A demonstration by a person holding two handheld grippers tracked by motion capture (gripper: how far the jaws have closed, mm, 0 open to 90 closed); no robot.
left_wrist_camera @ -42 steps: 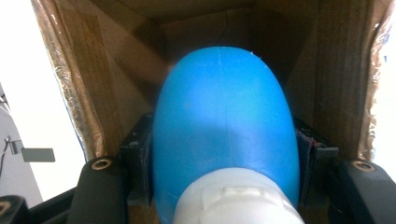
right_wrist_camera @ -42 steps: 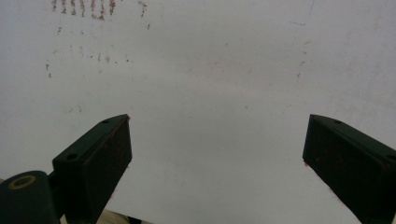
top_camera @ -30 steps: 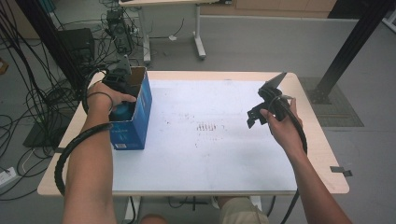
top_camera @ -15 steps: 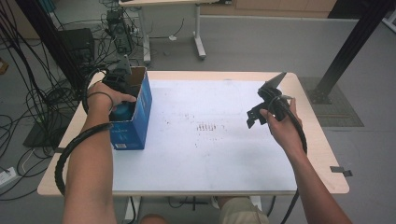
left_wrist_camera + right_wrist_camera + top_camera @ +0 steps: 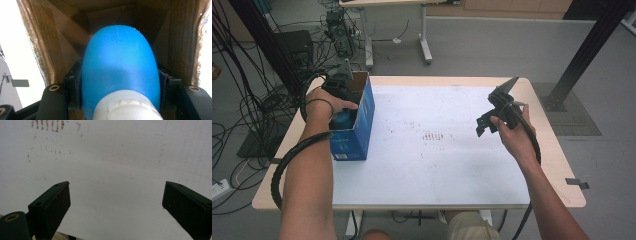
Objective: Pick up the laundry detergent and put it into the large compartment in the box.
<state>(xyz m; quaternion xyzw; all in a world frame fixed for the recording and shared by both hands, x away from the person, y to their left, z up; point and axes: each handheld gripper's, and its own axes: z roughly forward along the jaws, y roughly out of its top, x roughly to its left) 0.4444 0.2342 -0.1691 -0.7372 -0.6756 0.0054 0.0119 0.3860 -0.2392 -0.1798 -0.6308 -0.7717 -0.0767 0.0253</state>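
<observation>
The cardboard box (image 5: 354,130) stands on the table (image 5: 452,175) at its nine o'clock side. The bottle (image 5: 120,72) is inside the box. The left gripper (image 5: 343,92) reaches into it. The right gripper (image 5: 492,117) hangs over the three o'clock side.

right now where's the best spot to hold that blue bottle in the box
Hold the blue bottle across its rounded body just past the white cap, coming in from the open top of the cardboard box. The box walls close off the other sides. The left gripper already clamps it there, one pad on each flank.
</observation>
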